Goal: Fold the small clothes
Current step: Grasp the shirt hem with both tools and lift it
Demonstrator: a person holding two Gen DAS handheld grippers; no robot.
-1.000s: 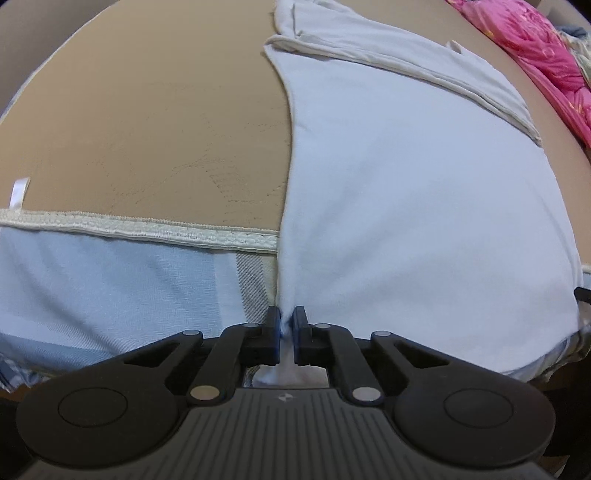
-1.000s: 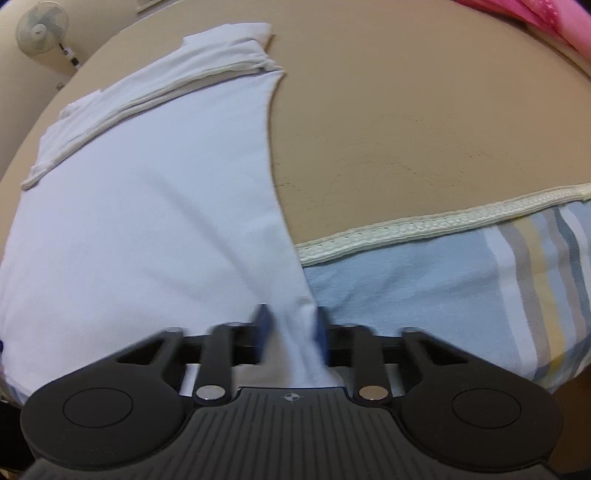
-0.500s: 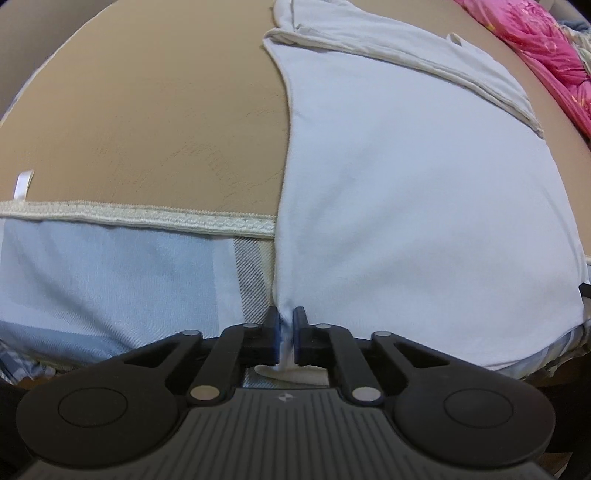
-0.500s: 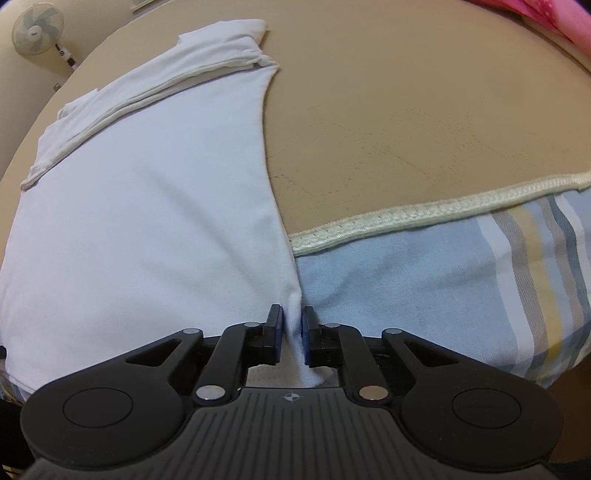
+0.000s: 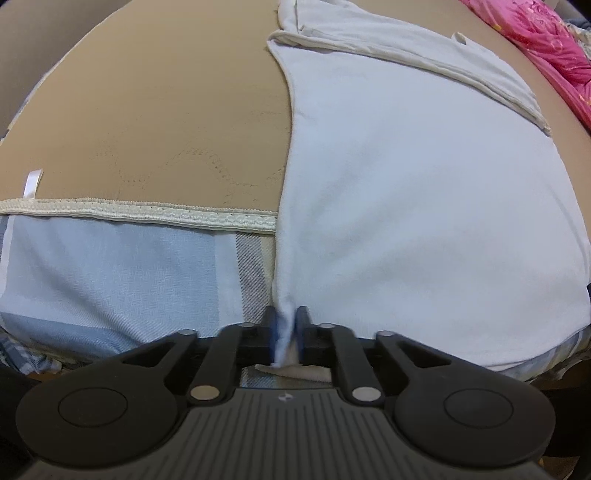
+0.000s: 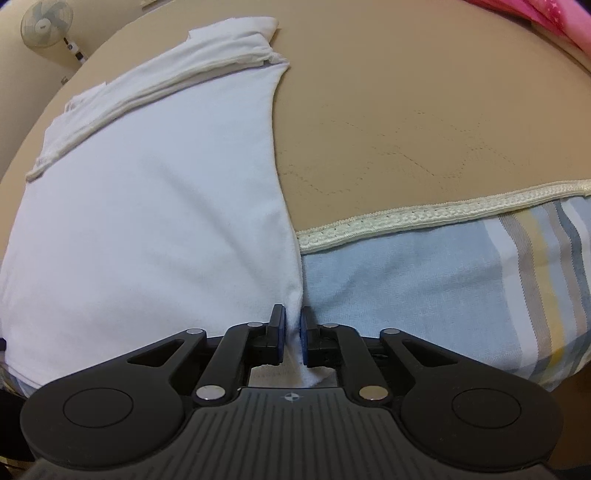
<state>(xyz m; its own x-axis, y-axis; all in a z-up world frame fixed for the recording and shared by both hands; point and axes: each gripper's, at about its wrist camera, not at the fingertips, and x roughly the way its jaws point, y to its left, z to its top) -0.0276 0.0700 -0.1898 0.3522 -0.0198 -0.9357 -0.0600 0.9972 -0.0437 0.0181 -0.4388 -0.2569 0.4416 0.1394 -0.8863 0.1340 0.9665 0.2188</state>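
Note:
A white garment point(image 5: 424, 206) lies spread flat on a tan mattress pad point(image 5: 155, 110), its far end folded back into a narrow band point(image 5: 406, 48). My left gripper point(image 5: 285, 328) is shut on the garment's near left corner, where the cloth bunches between the blue pads. In the right wrist view the same white garment point(image 6: 155, 206) fills the left half. My right gripper point(image 6: 291, 332) is shut on its near right corner, the cloth pinched between the pads. Both pinched corners hang over the bed's near edge.
The tan pad point(image 6: 424, 110) ends in a cream lace trim point(image 5: 140, 212) point(image 6: 424, 214) above a blue striped sheet point(image 5: 122, 273) point(image 6: 443, 273). A pink quilt point(image 5: 546, 48) lies at the far right. A standing fan point(image 6: 46, 24) is in the far left corner.
The right gripper's jaws, wider apart a second ago, have shut on the garment's corner. The left gripper has kept its grip and pulled its corner slightly nearer.

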